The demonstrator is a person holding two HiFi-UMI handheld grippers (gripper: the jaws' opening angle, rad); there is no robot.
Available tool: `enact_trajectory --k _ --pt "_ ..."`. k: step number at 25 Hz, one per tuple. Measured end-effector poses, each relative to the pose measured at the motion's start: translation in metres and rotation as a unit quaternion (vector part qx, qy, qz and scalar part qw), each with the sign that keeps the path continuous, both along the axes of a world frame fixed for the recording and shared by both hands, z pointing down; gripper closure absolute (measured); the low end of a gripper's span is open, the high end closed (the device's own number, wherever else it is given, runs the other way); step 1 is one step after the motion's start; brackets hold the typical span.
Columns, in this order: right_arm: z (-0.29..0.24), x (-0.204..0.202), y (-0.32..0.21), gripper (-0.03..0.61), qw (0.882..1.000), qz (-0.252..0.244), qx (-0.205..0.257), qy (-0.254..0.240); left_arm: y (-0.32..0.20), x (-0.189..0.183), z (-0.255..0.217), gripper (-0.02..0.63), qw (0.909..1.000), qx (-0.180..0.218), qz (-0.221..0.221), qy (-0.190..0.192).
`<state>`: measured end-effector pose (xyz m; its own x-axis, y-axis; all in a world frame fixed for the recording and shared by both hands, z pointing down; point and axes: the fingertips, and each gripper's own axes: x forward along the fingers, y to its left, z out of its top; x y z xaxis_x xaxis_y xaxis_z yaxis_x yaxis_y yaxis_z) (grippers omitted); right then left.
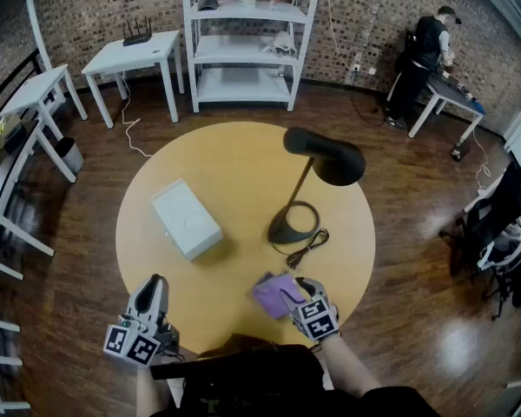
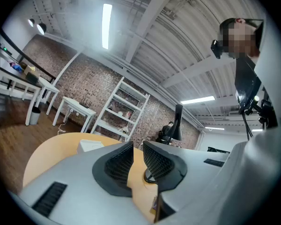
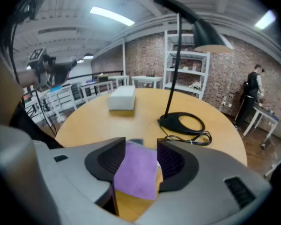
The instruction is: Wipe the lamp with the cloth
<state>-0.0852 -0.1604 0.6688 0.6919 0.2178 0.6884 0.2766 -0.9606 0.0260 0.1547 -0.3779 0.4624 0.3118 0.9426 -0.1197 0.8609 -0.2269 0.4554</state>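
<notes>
The cloth (image 1: 276, 292), purple and lying flat on the table (image 1: 234, 155), sits between the fingers of the right gripper (image 1: 288, 292). In the right gripper view the cloth (image 3: 136, 168) fills most of the gap. It reaches the left finger (image 3: 110, 158), while a strip of bare table shows beside the right one. That right gripper (image 3: 140, 146) stands wide open, tilted down at the table, and its pads do not pinch the cloth.

Ahead of those fingers and a little to their right stands the lamp (image 1: 317, 159). It is black, with a ring-shaped base (image 1: 293, 224), a thin slanted stem and a dark shade overhanging the table. The lamp (image 3: 173, 88) is well apart from the fingertips. Its cord (image 1: 308, 248) lies coiled between the base and the cloth, nearer the base.

Ahead of the right fingers and off to their left lies a white box (image 1: 185, 218).

The left gripper (image 1: 154, 281) is held about level at the near table edge, left of the cloth and clear of it. Its fingers (image 2: 119, 165) are nearly together with only a narrow slit between them, and nothing is in it. The box is just ahead of them, and the lamp (image 2: 178, 121) is farther on.

Beyond the table stand a white shelf (image 1: 247, 50) against a brick wall and a person (image 1: 425, 55) at a bench, far to the right.
</notes>
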Motion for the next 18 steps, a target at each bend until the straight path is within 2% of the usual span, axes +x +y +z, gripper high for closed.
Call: enact_trajectory --k 1,3,5,7,9,12,15,18 --pt "0.017 0.0 -0.003 0.362 0.999 -0.016 0.007 -0.034 0.003 -0.003 0.002 0.561 0.9999 -0.001 0.006 -0.009" --pt "0.047 0.001 -0.009 0.297 0.994 -0.041 0.016 -0.095 0.007 -0.008 0.006 0.561 0.9997 -0.002 0.015 -0.02" --pt "0.062 0.005 -0.016 0.296 0.99 -0.055 0.021 -0.131 0.006 -0.01 0.009 0.561 0.9997 0.003 0.016 -0.017" --pt "0.062 0.017 -0.022 0.296 0.988 -0.063 0.026 -0.135 0.001 -0.009 0.011 0.561 0.9999 0.009 0.007 -0.01" --pt "0.057 0.028 -0.026 0.237 0.988 -0.07 0.031 -0.137 -0.006 -0.007 0.015 0.561 0.9998 0.014 -0.003 -0.013" --pt "0.071 0.026 -0.023 0.238 0.986 -0.053 0.04 -0.153 -0.009 -0.006 0.021 0.561 0.9995 0.021 -0.008 -0.022" --pt "0.077 0.029 -0.019 0.238 0.989 -0.012 0.068 -0.127 -0.002 -0.006 0.022 0.561 0.9995 0.021 0.002 -0.023" --pt "0.075 0.034 -0.024 0.245 0.99 -0.01 0.066 -0.121 0.001 -0.007 0.023 0.561 0.9993 0.019 0.013 -0.027"
